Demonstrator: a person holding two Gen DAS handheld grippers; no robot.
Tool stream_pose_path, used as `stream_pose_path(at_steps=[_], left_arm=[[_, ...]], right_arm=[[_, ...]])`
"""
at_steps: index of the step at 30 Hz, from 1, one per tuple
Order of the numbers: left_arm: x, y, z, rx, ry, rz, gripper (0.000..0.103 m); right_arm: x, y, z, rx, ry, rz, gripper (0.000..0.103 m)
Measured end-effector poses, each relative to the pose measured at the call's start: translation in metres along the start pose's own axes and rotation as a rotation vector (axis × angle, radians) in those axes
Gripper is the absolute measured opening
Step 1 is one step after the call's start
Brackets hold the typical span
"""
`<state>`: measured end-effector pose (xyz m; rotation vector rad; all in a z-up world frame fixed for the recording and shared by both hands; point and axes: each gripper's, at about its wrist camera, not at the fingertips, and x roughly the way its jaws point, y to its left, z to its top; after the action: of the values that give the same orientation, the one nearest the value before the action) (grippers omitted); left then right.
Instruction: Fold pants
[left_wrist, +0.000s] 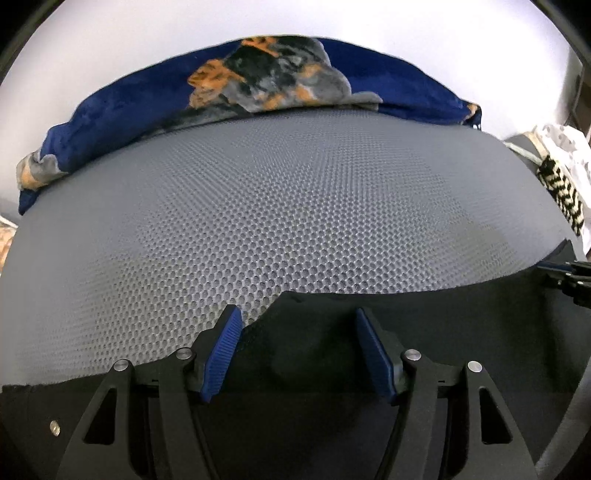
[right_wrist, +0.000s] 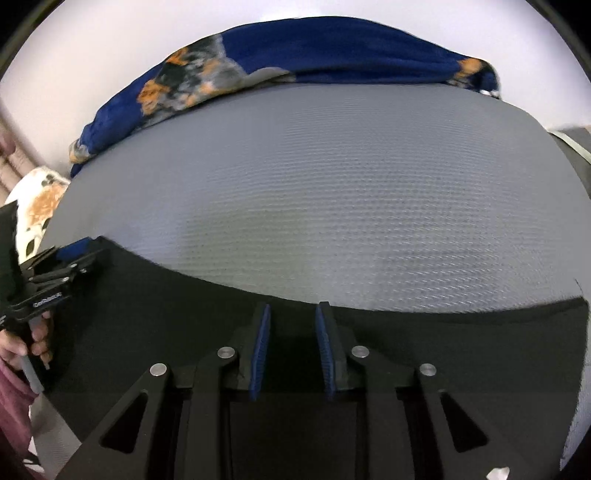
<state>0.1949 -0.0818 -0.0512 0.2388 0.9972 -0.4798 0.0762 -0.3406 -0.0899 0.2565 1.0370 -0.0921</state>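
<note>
Black pants (left_wrist: 406, 325) lie flat along the near edge of a grey honeycomb mat (left_wrist: 295, 203). My left gripper (left_wrist: 296, 312) hovers over the pants' far edge, where a notch in the cloth shows; its blue pads stand wide apart and open, with nothing pinched. In the right wrist view the pants (right_wrist: 166, 314) fill the lower part. My right gripper (right_wrist: 293, 306) points down at their far edge, its pads a narrow gap apart over the black cloth, with no cloth visibly pinched. The left gripper (right_wrist: 70, 266) shows at the left, and the right gripper (left_wrist: 569, 273) shows at the right edge.
A blue blanket with an orange and grey print (left_wrist: 388, 81) is bunched along the mat's far edge against a white wall. A black-and-white striped cloth (left_wrist: 561, 192) lies off the mat's right end. A person's hand (right_wrist: 37, 343) grips the left tool's handle.
</note>
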Motion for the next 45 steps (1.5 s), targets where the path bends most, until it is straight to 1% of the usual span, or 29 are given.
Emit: stream_pose_path(at_steps=[3, 5, 7, 9, 13, 14, 16, 18, 21, 25, 27, 30, 33, 36, 39, 42, 45], left_arm=[[-0.021, -0.003, -0.001, -0.001, -0.037, -0.006, 0.065], [-0.037, -0.01, -0.007, 0.011, -0.057, -0.009, 0.065], [-0.05, -0.017, -0.017, 0.019, -0.071, -0.025, 0.065], [-0.057, -0.025, -0.03, 0.027, -0.057, -0.044, 0.065], [-0.061, -0.036, -0.057, 0.039, -0.017, -0.071, 0.065], [-0.062, -0.037, -0.063, 0.041, -0.011, -0.066, 0.065], [-0.06, -0.041, -0.073, 0.053, 0.011, -0.05, 0.065], [-0.06, -0.045, -0.08, 0.054, 0.025, -0.054, 0.065], [-0.062, -0.053, -0.084, 0.058, 0.033, -0.073, 0.065], [-0.062, -0.073, -0.082, 0.087, 0.028, -0.081, 0.065], [-0.06, -0.082, -0.079, 0.097, 0.03, -0.093, 0.065], [-0.056, -0.096, -0.078, 0.118, 0.035, -0.105, 0.065], [-0.051, -0.11, -0.076, 0.14, 0.048, -0.116, 0.065], [-0.046, -0.12, -0.075, 0.155, 0.062, -0.119, 0.065], [-0.041, -0.123, -0.075, 0.153, 0.074, -0.12, 0.065], [-0.036, -0.125, -0.076, 0.154, 0.089, -0.111, 0.065], [-0.029, -0.126, -0.079, 0.149, 0.102, -0.104, 0.065]], right_arm=[[-0.015, -0.022, -0.007, 0.033, -0.022, -0.034, 0.026], [-0.025, -0.035, -0.012, 0.06, -0.032, -0.034, 0.027], [-0.038, -0.053, -0.024, 0.091, -0.04, -0.035, 0.031], [-0.045, -0.068, -0.037, 0.12, -0.031, -0.041, 0.032], [-0.057, -0.11, -0.067, 0.202, -0.006, -0.095, 0.032], [-0.063, -0.124, -0.076, 0.219, -0.01, -0.116, 0.032], [-0.074, -0.143, -0.087, 0.258, -0.019, -0.121, 0.032], [-0.084, -0.164, -0.095, 0.301, -0.019, -0.136, 0.033], [-0.096, -0.195, -0.104, 0.363, -0.017, -0.077, 0.034], [-0.101, -0.243, -0.111, 0.479, 0.001, 0.132, 0.034], [-0.101, -0.261, -0.112, 0.517, 0.008, 0.196, 0.034], [-0.096, -0.273, -0.111, 0.529, 0.022, 0.235, 0.034], [-0.087, -0.28, -0.11, 0.534, 0.025, 0.323, 0.034], [-0.082, -0.286, -0.108, 0.514, 0.035, 0.384, 0.034], [-0.077, -0.288, -0.104, 0.475, 0.045, 0.442, 0.034], [-0.067, -0.288, -0.102, 0.455, 0.066, 0.537, 0.034], [-0.062, -0.284, -0.098, 0.44, 0.057, 0.584, 0.034]])
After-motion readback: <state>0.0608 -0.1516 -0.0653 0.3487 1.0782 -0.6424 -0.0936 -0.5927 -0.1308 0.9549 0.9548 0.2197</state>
